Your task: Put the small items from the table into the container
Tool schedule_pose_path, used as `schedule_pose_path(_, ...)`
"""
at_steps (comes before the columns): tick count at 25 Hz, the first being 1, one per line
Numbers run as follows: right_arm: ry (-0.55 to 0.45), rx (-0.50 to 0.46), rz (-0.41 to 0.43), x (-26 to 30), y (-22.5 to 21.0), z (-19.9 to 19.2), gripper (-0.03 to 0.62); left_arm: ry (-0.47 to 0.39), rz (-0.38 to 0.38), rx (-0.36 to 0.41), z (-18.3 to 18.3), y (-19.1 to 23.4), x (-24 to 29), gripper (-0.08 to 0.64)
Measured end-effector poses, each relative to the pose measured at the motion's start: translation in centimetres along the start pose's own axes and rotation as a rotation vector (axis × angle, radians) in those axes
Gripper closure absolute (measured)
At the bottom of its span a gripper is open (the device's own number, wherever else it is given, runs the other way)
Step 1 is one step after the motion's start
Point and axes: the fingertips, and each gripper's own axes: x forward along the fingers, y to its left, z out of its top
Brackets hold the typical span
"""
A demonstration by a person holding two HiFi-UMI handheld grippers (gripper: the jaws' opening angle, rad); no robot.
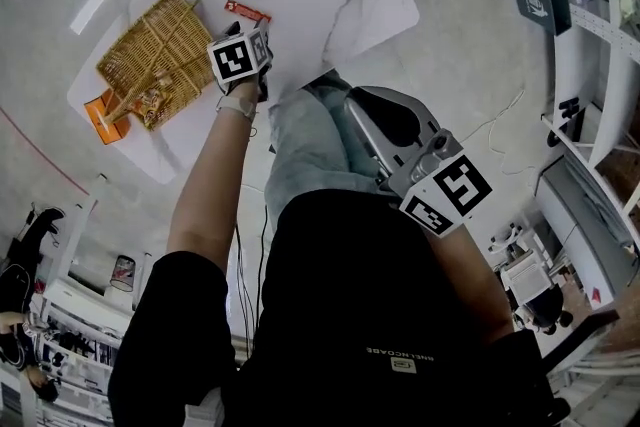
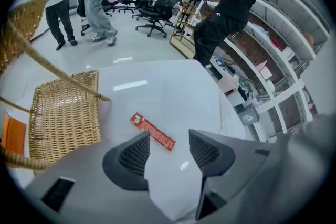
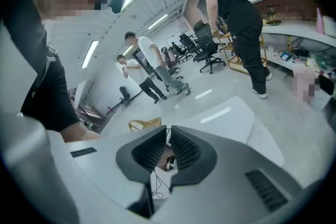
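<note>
Jaws spread, the left gripper is hovering over the thin red rectangular packet, risking scraping it across the white tabletop unpinched, while the closed, empty right gripper is idling.

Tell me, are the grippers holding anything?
Nothing. The left gripper is open near the red packet; the right gripper is shut and empty.

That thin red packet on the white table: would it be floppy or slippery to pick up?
The red packet looks long, thin and flat, so probably very light and somewhat bendy. It lies flush on the glossy table, so it may slide when nudged and be hard to get under. Being flat, it should not roll.
</note>
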Motion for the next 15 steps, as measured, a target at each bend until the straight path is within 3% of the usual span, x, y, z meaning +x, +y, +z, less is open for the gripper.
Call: schedule_pose_path(15,0.034,0.031,-0.026,1.3,-1.5,-1.6,0.578,0.057,0.072,-0.044,-1.5,1.9,5.7,0.345)
